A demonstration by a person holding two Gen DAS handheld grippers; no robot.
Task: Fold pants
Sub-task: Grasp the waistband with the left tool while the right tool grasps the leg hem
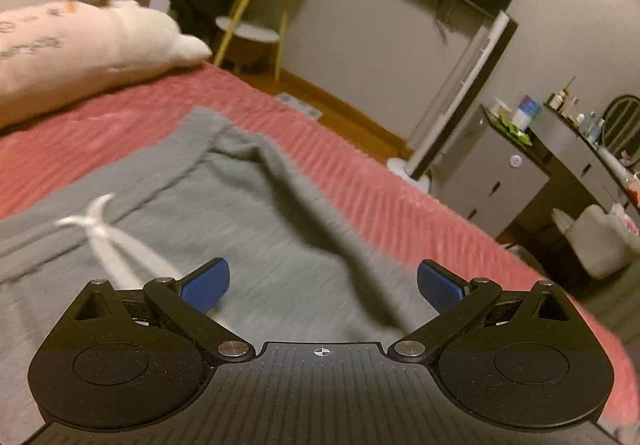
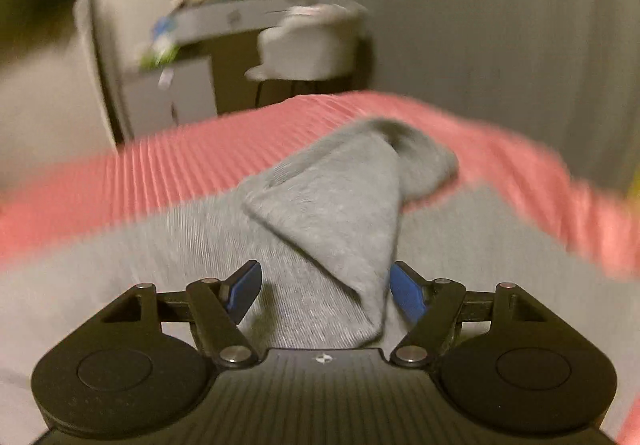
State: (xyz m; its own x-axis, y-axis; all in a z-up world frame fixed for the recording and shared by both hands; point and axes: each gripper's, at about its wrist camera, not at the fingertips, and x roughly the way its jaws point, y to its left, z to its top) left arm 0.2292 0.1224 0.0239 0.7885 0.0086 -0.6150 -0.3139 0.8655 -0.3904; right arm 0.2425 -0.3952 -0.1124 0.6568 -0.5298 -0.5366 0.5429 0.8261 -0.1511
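Grey sweatpants lie on a pink ribbed bedspread, with a white drawstring at the waist on the left. My left gripper is open and empty, just above the fabric near a long raised crease. In the right wrist view the pants lie across the bedspread, and a leg end is bunched into a raised fold. My right gripper is open, its fingers on either side of that fold's near tip, not closed on it.
A pale pillow lies at the bed's far left. Beyond the bed's edge are a chair, a standing mirror, grey cabinets with bottles and a white stool.
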